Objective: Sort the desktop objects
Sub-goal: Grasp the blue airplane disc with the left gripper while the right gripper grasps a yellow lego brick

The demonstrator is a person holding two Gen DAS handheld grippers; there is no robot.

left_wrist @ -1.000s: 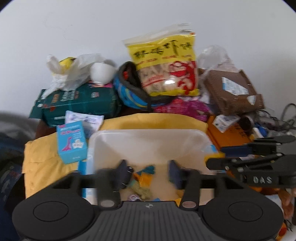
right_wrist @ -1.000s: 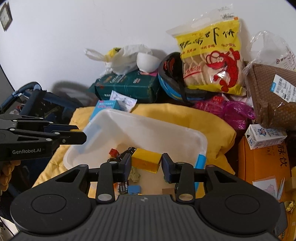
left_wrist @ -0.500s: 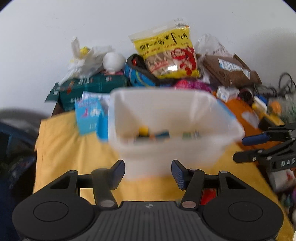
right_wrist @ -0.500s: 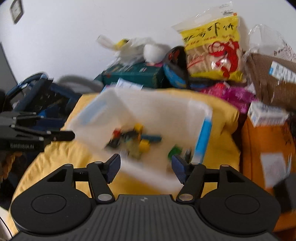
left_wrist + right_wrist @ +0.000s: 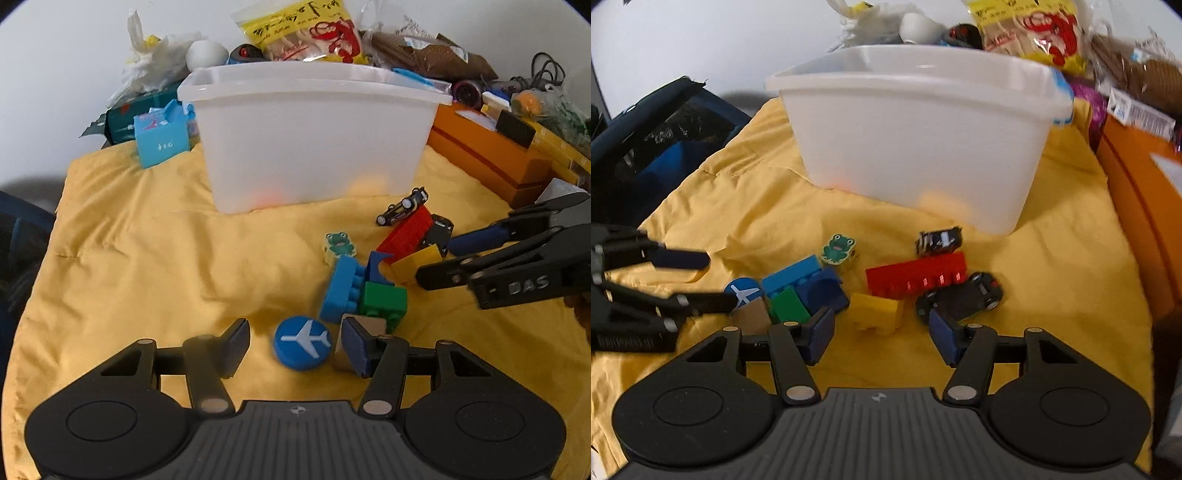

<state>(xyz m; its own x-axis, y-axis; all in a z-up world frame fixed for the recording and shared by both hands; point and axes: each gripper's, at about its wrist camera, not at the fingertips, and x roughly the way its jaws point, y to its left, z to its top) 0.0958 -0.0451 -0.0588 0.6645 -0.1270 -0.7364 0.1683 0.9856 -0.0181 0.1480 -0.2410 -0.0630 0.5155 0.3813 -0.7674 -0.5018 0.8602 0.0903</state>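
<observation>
Toys (image 5: pixel 373 284) lie before both released hand-held grippers, the right closing; only the left view shows cables (image 5: pixel 546 72).

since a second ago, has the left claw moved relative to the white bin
Yes. The left claw has dropped out of the white bin and come back toward the camera side; it now hangs over the yellow cloth, around the blue airplane disc.

bare cloth (image 5: pixel 147 266) left, toy pile (image 5: pixel 373 280) right
</observation>
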